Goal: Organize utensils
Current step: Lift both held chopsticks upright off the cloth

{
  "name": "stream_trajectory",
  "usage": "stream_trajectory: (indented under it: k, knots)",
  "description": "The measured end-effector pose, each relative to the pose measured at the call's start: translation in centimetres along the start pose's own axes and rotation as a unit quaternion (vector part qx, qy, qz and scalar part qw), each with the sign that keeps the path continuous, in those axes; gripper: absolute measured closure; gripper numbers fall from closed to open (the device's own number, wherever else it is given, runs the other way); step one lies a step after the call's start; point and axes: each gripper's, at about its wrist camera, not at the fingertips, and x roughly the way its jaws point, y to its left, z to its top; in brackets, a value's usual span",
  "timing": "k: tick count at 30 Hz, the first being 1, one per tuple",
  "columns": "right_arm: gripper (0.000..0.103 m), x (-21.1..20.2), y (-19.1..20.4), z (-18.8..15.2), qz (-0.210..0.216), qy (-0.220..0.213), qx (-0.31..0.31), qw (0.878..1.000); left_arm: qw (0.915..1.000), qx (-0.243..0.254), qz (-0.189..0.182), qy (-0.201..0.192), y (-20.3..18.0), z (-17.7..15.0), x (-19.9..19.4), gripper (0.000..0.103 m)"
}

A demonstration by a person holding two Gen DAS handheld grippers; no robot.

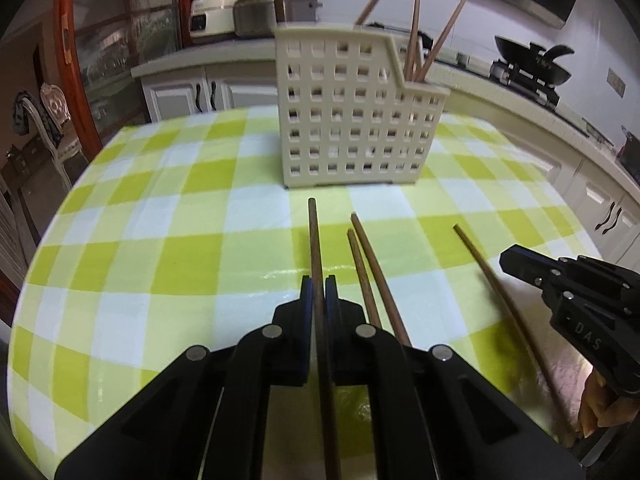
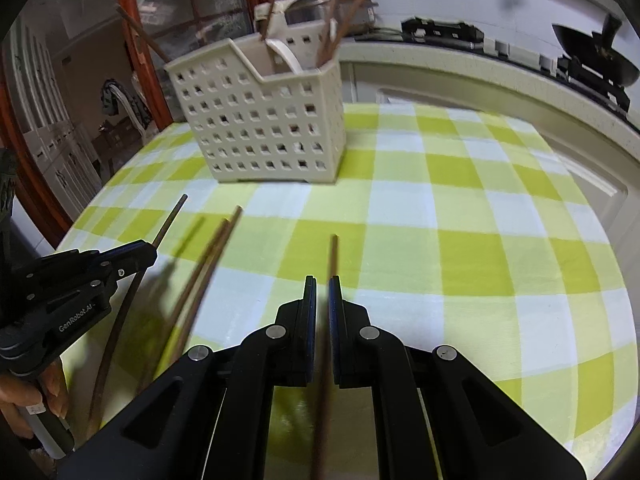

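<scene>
- Ahead on the checked tabletop (image 1: 160, 240), a perforated utensil basket (image 1: 352, 120) stands; two loose chopsticks (image 1: 376, 272) lie between your tools.
- Your left tool (image 1: 319, 292) pinches one chopstick (image 1: 314, 240).
- Only your right view shows a white spoon (image 2: 286, 54) inside; your right tool (image 2: 322, 294) pinches another chopstick (image 2: 333, 252).

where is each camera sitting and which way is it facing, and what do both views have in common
Left wrist: sits on the left gripper, looking forward and down over the checked tablecloth at the basket; its jaws are shut on a chopstick, and the right gripper shows at right.
Right wrist: sits on the right gripper, facing the basket from further right; it also clamps a chopstick, and the left gripper and a hand show at left.
Shared: the basket, the tablecloth, the two loose chopsticks and each other's gripper.
</scene>
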Motion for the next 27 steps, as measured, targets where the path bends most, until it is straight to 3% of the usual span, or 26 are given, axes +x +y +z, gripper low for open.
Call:
stream_trajectory:
  k: [5, 8, 10, 14, 27]
  knots:
    - [0.097, -1.6, 1.1, 0.6, -0.002, -0.023, -0.019, 1.000, 0.9997, -0.002, -0.005, -0.025, 0.2, 0.2, -2.3, 0.097]
    - [0.096, -0.8, 0.6, 0.5, -0.008, 0.006, -0.023, 1.000, 0.9996, -0.004, -0.004, -0.028, 0.4, 0.1, -2.8, 0.097]
    - [0.090, 0.0, 0.0, 0.0, -0.024, 0.034, -0.024, 0.999, 0.9995, -0.005, -0.006, -0.029, 0.5, 0.0, -3.0, 0.097]
    - [0.088, 1.1, -0.4, -0.9, -0.034, 0.055, -0.026, 0.998, 0.9995, -0.005, -0.011, -0.028, 0.6, -0.2, -3.0, 0.097]
    - [0.089, 2.5, 0.7, -0.7, -0.039, 0.067, -0.062, 0.995, 0.9995, -0.010, -0.016, -0.027, 1.1, -0.4, -3.1, 0.097]
